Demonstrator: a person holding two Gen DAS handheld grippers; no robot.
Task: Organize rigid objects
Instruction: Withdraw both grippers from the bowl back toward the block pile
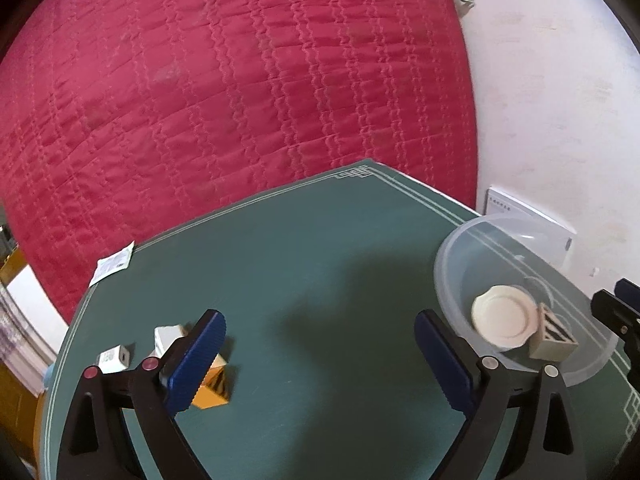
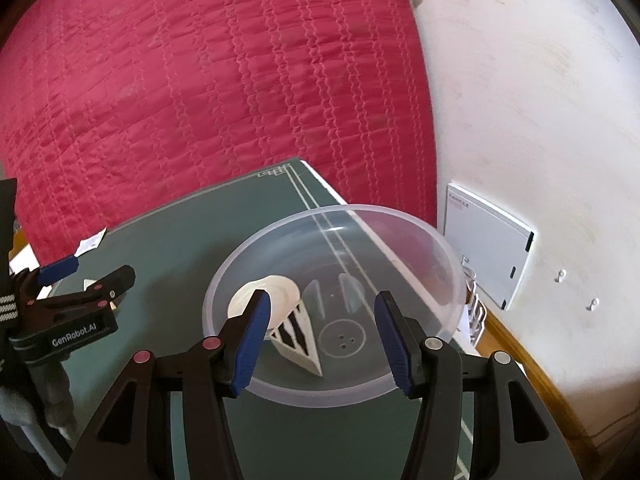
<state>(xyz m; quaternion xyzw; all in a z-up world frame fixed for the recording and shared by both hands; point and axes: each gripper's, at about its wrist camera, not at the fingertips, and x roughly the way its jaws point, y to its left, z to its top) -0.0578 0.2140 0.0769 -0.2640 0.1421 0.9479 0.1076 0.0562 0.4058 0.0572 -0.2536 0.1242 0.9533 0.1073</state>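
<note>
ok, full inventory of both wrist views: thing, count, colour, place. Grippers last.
clear plastic bowl: 1, translucent, right part of table
round cream lid: 1, cream, inside bowl
beige slotted block: 1, beige with dark slots, inside bowl, beside lid
orange box: 1, orange, table left, behind left gripper's finger
small white boxes: 2, white, table left
white paper sachet: 1, white, far-left table edge
green table: 1, dark green, pale border lines
red quilted bedspread: 1, red, beyond table
white flat box: 1, white, against wall
left gripper: 1, black, blue pads, open
right gripper: 1, same, open over bowl's near rim
</note>
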